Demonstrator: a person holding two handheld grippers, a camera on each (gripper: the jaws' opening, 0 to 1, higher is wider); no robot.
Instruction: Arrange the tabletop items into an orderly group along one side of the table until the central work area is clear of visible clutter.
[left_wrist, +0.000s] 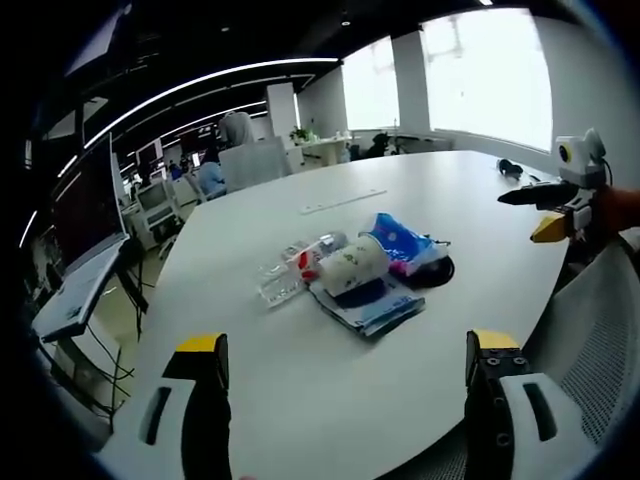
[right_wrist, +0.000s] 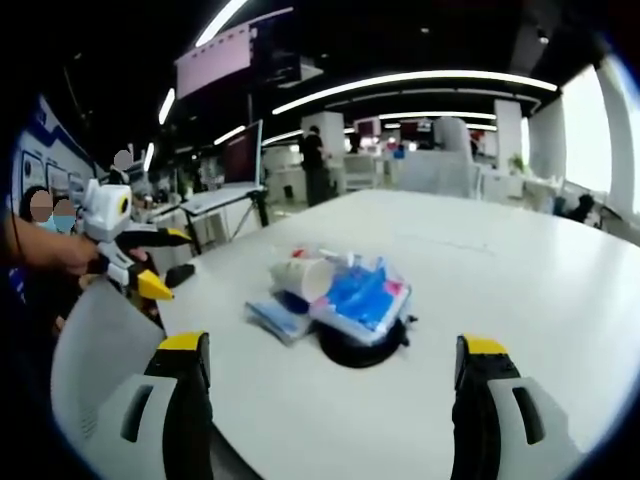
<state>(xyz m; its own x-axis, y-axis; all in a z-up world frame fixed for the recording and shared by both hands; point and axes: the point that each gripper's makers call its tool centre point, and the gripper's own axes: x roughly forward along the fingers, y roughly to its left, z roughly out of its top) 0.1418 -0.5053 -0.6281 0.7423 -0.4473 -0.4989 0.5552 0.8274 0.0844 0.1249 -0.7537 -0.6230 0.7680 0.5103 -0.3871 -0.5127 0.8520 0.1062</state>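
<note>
A small pile of items lies mid-table. It holds a white paper cup on its side, a blue packet, a black round object, a flat blue-and-white packet and a clear plastic wrapper. My left gripper hovers short of the pile, open and holding nothing; it also enters the right gripper view, held by a hand. My right gripper faces the pile from the opposite side, open and holding nothing, and appears at the left gripper view's right edge.
The white table is broad and rounded. A white mesh chair back stands at its edge. A thin white strip and a small black item lie farther off. Desks, monitors and people fill the background.
</note>
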